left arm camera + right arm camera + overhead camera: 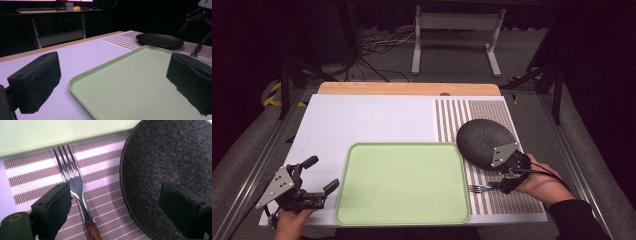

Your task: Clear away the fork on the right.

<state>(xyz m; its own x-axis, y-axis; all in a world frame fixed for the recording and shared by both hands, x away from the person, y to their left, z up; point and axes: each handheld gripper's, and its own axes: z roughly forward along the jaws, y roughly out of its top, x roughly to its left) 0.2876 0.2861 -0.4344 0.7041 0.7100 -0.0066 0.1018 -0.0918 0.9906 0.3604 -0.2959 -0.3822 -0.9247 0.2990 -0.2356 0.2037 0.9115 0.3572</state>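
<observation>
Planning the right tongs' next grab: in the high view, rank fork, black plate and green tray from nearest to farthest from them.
1. Fork: right at the right tongs, on the striped mat.
2. Black plate: just beyond, touching or nearly so; too close to call against the fork.
3. Green tray: farthest, to their left.

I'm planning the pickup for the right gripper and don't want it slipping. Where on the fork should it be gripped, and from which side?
Probably the fork is best taken at its narrow neck or wooden handle, from above, jaws closing across its width. It lies flat on the striped placemat, tines toward the green tray, with the black plate close alongside, so a sideways approach looks cramped. The right gripper already hangs open over it.
</observation>
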